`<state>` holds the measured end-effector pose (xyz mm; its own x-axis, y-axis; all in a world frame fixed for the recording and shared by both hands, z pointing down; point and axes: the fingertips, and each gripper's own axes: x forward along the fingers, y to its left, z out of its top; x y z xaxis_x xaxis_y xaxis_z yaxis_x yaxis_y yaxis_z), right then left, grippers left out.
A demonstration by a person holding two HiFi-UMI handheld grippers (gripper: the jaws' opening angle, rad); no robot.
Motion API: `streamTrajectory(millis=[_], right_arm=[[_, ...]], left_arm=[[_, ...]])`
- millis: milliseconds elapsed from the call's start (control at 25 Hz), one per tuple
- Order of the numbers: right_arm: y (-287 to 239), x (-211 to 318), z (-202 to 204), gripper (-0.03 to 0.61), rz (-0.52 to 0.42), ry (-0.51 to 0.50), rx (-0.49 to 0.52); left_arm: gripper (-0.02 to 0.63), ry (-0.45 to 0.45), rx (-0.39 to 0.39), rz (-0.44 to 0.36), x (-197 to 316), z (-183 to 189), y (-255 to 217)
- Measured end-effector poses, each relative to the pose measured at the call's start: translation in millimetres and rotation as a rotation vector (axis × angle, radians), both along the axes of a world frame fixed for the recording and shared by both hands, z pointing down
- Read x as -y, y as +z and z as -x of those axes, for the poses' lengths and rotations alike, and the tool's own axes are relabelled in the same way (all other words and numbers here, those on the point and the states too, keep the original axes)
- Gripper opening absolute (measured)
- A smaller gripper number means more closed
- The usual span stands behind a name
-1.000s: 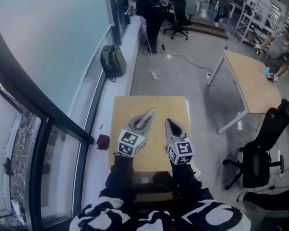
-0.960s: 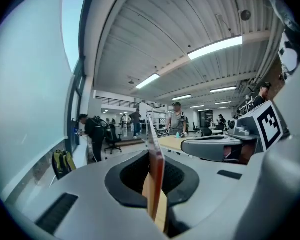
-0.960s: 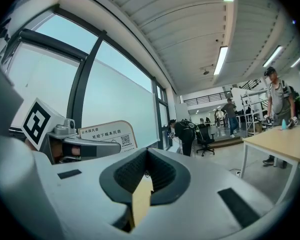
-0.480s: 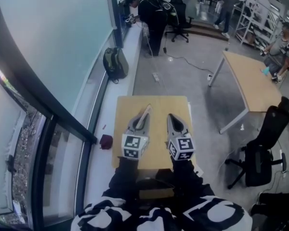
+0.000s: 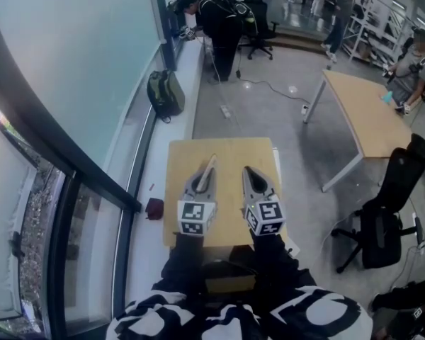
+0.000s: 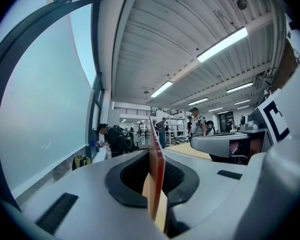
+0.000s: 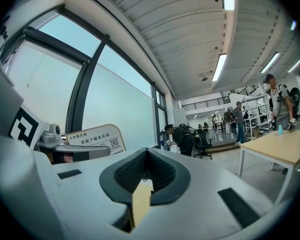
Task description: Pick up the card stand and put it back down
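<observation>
The card stand [image 7: 92, 138] is a thin white panel with a rounded top corner. Its face carries two lines of dark Chinese print, too small to read with certainty, and a QR code at the lower right. Seen edge-on in the left gripper view, the card stand [image 6: 156, 179] shows a reddish-orange edge and a pale tan side. The left gripper [image 5: 204, 183] has its jaws closed on it, holding it upright over the wooden surface [image 5: 230, 154]. Just beside it, the right gripper [image 5: 249, 172] has its jaws together with nothing between them. Each gripper's cube bears black-and-white square markers.
</observation>
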<state>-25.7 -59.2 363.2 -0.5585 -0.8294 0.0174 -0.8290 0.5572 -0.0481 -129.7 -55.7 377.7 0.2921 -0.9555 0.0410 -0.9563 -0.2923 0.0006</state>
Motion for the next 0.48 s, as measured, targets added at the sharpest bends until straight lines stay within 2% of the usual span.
streamTrajectory(millis=[480], right_arm=[[12.8, 8.2, -58.5, 0.02, 0.041, 0.109, -0.005]], left_arm=[[0.023, 0.137, -0.005, 0.041, 21.6, -65.3, 15.8]])
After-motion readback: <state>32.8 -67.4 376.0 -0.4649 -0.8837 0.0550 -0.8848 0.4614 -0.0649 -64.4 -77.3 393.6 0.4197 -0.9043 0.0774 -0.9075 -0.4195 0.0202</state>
